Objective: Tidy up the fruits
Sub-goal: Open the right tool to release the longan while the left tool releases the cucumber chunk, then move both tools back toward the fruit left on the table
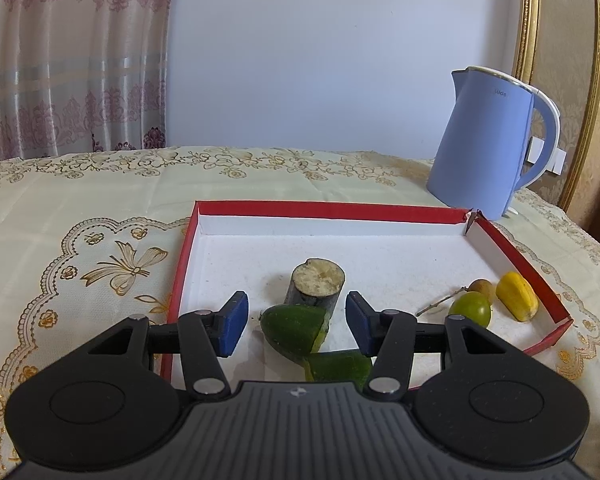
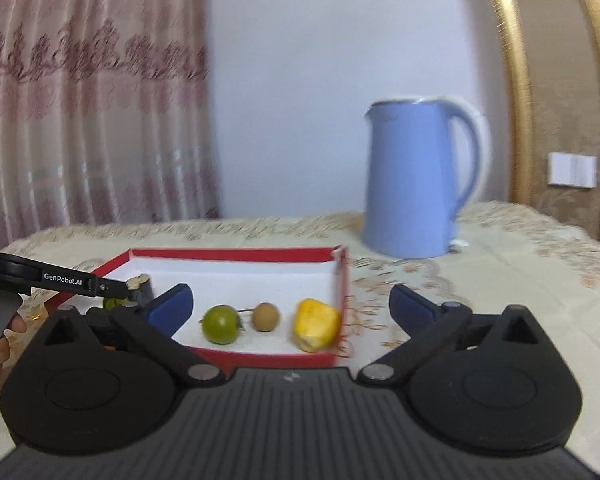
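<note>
Shallow red-rimmed cardboard tray (image 1: 380, 213) lies on the cream embroidered tablecloth (image 1: 80, 216). Blue plastic electric kettle (image 1: 488, 140) stands on the cloth just behind the tray's far right corner.

In the tray, left wrist view:
- short dark-skinned sugarcane stub (image 1: 316, 284) near middle
- two green cut fruit wedges (image 1: 294, 328) just before it, touching each other
- by the right wall: round green fruit (image 1: 470, 309), small brown longan (image 1: 482, 288) behind it, yellow fruit chunk (image 1: 516, 295) rightmost.
</note>
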A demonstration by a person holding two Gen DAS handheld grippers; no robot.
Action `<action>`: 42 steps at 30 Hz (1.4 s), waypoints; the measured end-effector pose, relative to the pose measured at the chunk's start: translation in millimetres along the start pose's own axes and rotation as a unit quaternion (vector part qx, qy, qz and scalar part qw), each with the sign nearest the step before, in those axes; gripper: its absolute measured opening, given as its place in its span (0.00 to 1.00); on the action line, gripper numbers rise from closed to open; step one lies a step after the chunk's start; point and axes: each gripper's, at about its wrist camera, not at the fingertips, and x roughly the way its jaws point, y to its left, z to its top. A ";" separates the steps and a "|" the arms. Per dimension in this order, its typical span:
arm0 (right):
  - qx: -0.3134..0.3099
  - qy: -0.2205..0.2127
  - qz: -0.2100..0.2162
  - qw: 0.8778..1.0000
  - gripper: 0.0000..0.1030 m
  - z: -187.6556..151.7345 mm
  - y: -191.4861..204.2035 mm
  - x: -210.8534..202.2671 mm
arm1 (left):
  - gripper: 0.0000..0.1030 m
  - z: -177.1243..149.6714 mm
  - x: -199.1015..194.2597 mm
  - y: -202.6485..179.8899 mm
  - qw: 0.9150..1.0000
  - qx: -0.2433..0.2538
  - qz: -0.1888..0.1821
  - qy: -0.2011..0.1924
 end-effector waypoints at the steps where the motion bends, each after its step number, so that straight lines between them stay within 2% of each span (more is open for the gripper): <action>1: 0.006 -0.013 -0.018 1.000 1.00 -0.7 -1.9 -6.4 | 0.61 -0.7 -0.4 -0.2 1.000 0.001 0.003 -0.003; 2: 0.014 -0.030 -0.036 0.999 1.00 -1.3 -3.7 -12.3 | 0.62 -1.1 -1.1 -0.5 1.000 0.002 0.005 -0.006; 4: 0.038 -0.050 -0.043 0.997 1.00 -2.5 -10.8 -19.1 | 0.64 -1.7 -3.2 -0.2 1.000 0.002 0.009 -0.014; 7: 0.082 -0.025 -0.058 0.995 1.00 -1.7 -26.6 -10.8 | 0.80 -2.8 -6.3 1.0 0.999 0.000 0.022 -0.026; 12: 0.155 -0.017 -0.048 0.987 1.00 -6.4 -53.5 -8.9 | 0.82 -3.5 -32.7 -3.1 0.997 0.015 0.057 -0.042; 16: 0.174 -0.016 -0.035 0.984 1.00 -11.7 -60.1 -7.8 | 0.95 -25.3 -63.4 -15.5 0.994 0.063 0.083 -0.035; 21: 0.181 -0.018 -0.018 0.983 1.00 -13.2 -62.1 -7.0 | 0.95 -64.7 -87.8 -43.6 0.987 0.123 0.105 0.005; 23: 0.181 -0.019 -0.012 0.983 1.00 -13.8 -61.8 -8.0 | 0.95 -72.2 -97.4 -57.5 0.982 0.147 0.116 -0.003; 25: 0.180 -0.018 -0.005 0.983 1.00 -13.8 -60.7 -9.7 | 0.95 -75.1 -105.1 -68.0 0.981 0.157 0.112 -0.009; 32: 0.185 -0.013 0.003 0.983 1.00 -14.2 -60.2 -10.9 | 0.95 -74.3 -112.8 -80.8 0.982 0.149 0.113 -0.009; 42: 0.189 -0.010 0.003 0.982 1.00 -15.0 -61.0 -9.8 | 0.95 -79.5 -126.3 -85.2 0.988 0.134 0.072 0.004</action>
